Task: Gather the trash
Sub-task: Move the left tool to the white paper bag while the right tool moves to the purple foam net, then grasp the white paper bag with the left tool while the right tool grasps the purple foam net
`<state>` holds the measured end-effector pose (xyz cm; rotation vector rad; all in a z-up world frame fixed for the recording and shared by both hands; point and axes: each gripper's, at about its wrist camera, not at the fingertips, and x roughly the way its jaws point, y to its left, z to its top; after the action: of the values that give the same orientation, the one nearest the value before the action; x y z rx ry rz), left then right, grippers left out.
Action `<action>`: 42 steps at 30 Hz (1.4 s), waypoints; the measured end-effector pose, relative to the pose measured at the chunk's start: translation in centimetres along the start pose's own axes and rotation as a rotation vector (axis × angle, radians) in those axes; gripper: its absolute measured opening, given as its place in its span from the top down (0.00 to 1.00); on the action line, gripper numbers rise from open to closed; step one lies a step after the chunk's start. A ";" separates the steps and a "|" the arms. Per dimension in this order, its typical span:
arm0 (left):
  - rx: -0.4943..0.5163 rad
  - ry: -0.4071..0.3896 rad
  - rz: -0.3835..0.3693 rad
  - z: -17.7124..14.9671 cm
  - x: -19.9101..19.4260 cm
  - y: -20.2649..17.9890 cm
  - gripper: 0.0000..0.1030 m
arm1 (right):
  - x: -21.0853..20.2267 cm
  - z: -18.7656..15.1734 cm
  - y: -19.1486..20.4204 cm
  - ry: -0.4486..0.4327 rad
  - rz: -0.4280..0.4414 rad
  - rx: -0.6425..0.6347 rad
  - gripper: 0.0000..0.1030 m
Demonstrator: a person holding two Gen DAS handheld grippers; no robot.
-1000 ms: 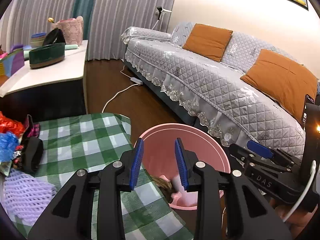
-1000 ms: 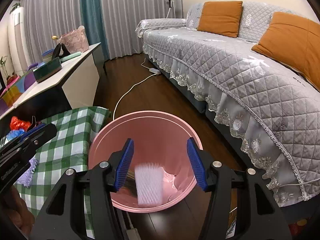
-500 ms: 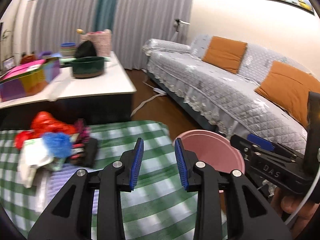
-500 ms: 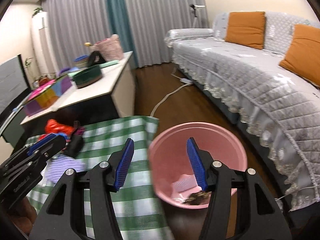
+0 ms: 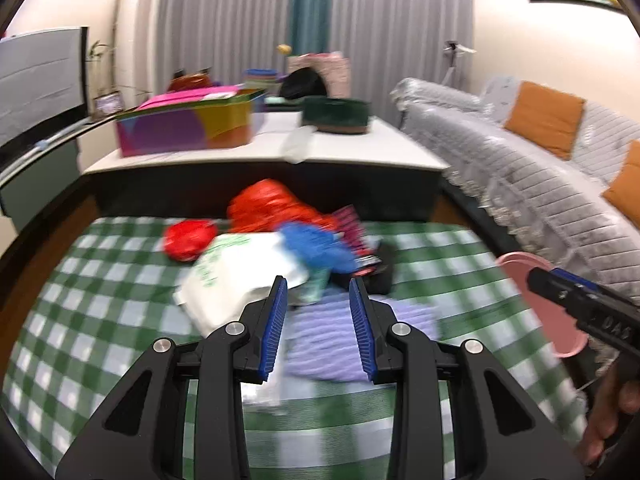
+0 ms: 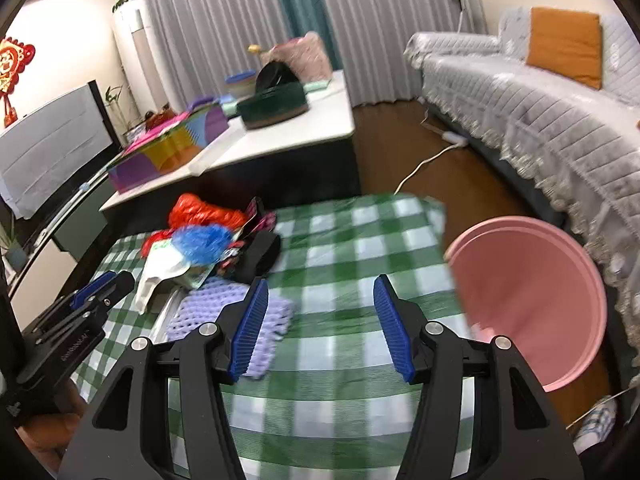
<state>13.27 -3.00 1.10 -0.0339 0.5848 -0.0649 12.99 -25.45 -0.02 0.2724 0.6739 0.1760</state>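
Observation:
A heap of trash lies on the green checked cloth: a red bag, a blue scrap, a white bag, a black item and a purple foam net. My left gripper hangs open just in front of the heap, above the purple net, with nothing between its fingers. My right gripper is open and empty over the bare cloth, to the right of the purple net. The pink bin stands on the floor off the cloth's right edge.
A low white table with a colourful box and a green basket stands behind the cloth. A grey sofa with orange cushions runs along the right. A white cable lies on the wooden floor.
Both grippers have swung left, away from the pink bin and toward the trash heap. The white foam net that was between the right fingers over the bin is gone from them.

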 end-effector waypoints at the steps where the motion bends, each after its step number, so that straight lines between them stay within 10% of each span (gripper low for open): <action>1: -0.008 0.009 0.022 -0.3 0.4 0.8 0.67 | 0.4 -0.2 0.3 0.009 0.007 -0.001 0.46; 13: -0.013 0.104 0.166 -2.0 4.1 4.0 0.41 | 7.1 -2.5 3.2 0.160 0.057 0.000 0.42; 27: -0.038 0.158 0.216 -1.2 7.5 5.0 0.39 | 10.6 -2.9 5.7 0.237 0.035 -0.091 0.43; 32: -0.046 0.161 0.204 -1.0 7.4 5.0 0.54 | 10.3 -3.1 6.2 0.242 0.067 -0.122 0.76; 42: -0.060 0.129 0.215 0.0 4.0 5.5 0.85 | 5.5 -1.6 7.2 0.149 0.130 -0.170 0.84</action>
<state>16.84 2.20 -1.38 -0.0246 0.7163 0.1600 15.73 -16.95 -2.26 0.1403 0.7842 0.3791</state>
